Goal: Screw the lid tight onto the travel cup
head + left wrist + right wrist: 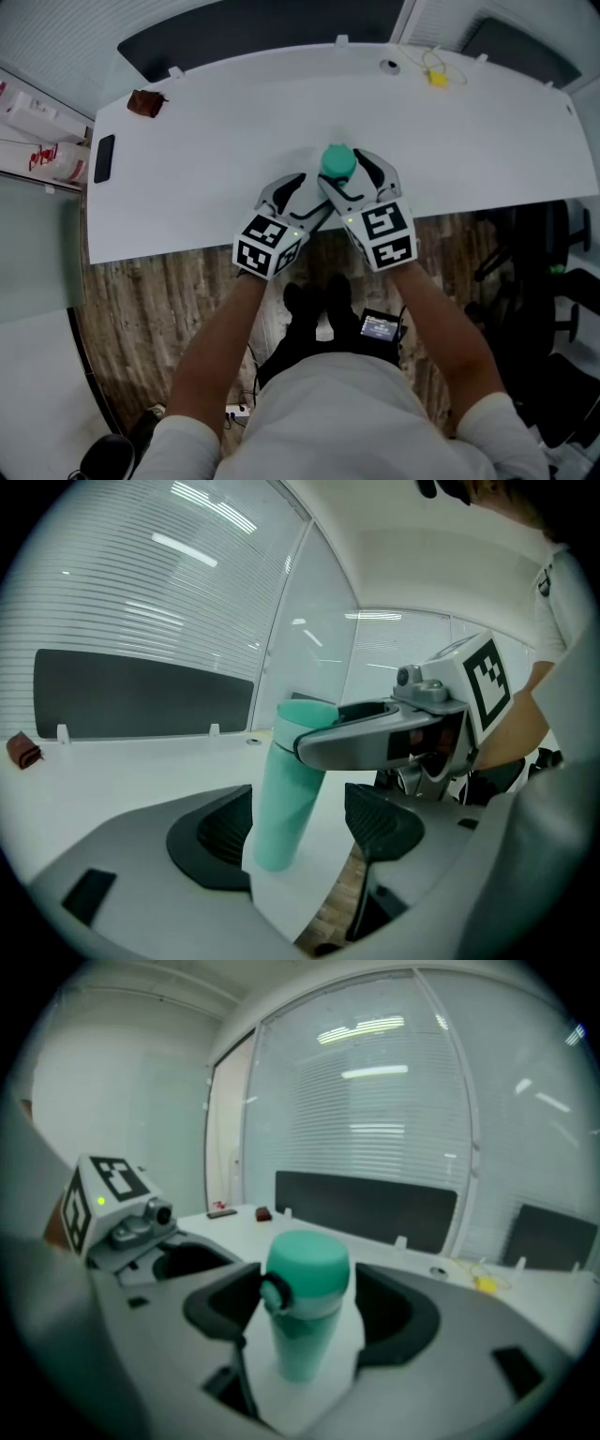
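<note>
A teal travel cup point(337, 165) stands upright near the front edge of the white table point(216, 141), with its rounded lid point(307, 1267) on top. My left gripper point(309, 190) is open around the cup body point(284, 799). The body rests close to the left pad point(220, 832), with a clear gap to the right pad point(380, 819). My right gripper point(349, 171) is open around the lid, its pads point(225, 1305) close on either side with small gaps. In the left gripper view a right gripper finger point(366, 738) crosses at lid height.
A black phone point(104, 157) and a brown object point(145, 103) lie at the table's far left. A yellow item point(438, 78) and a round grommet point(389, 66) are at the back right. A dark chair point(544, 253) stands right of the table. The table edge runs just under both grippers.
</note>
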Demonstrator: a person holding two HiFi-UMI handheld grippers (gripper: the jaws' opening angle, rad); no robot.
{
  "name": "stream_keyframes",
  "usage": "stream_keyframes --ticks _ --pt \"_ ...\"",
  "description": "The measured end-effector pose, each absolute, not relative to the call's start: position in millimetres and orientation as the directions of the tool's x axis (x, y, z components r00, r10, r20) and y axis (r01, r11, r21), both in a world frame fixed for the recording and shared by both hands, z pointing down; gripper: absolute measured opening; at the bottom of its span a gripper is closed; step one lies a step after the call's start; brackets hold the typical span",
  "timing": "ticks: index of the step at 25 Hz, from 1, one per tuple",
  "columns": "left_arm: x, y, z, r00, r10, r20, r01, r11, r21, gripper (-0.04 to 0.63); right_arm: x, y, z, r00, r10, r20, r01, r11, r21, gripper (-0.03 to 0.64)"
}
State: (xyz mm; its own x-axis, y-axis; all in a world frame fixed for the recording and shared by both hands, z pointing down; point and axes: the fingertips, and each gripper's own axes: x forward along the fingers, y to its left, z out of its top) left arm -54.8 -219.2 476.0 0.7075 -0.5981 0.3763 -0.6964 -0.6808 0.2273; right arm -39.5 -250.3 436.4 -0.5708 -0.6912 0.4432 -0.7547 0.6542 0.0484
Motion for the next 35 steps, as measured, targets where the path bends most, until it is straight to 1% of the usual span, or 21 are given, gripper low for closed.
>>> stream_keyframes --ticks 7,17,22,27,29,32,35 --pt "-58.3 -215.9 467.4 0.715 -0.604 0.352 -0.693 -0.678 0.243 0.322 -37.5 -244.1 432.2 -0.568 -0.7 0.433 -0.757 0.651 0.059 0.31" --pt "-65.2 -204.6 461.7 0.712 -0.604 0.359 -0.698 -0.664 0.268 0.322 -29.2 -234.0 420.6 -0.552 -0.722 0.417 -0.774 0.63 0.066 0.31" --pt "-69.0 -198.5 450.0 0.715 -0.612 0.339 -0.697 -0.66 0.28 0.32 -22.7 -227.8 408.3 -0.549 -0.739 0.391 -0.782 0.619 0.071 0.31" --pt "-75.6 -194.8 434.2 0.712 -0.627 0.314 -0.701 -0.656 0.281 0.241 -15.0 -220.5 394.5 -0.557 -0.743 0.372 -0.783 0.619 0.063 0.308" --pt "-78.1 -193.4 427.4 0.716 -0.631 0.3 -0.698 -0.659 0.279 0.209 -13.0 -218.6 389.4 -0.555 -0.75 0.36 -0.788 0.613 0.062 0.295" --pt "-79.4 -192.0 418.1 0.722 -0.631 0.284 -0.691 -0.669 0.272 0.159 -8.8 -217.6 384.0 -0.543 -0.765 0.347 -0.802 0.594 0.053 0.22" --pt "-78.1 -191.1 410.8 0.733 -0.623 0.272 -0.68 -0.683 0.268 0.126 -6.6 -216.9 380.4 -0.532 -0.774 0.343 -0.813 0.58 0.049 0.168"
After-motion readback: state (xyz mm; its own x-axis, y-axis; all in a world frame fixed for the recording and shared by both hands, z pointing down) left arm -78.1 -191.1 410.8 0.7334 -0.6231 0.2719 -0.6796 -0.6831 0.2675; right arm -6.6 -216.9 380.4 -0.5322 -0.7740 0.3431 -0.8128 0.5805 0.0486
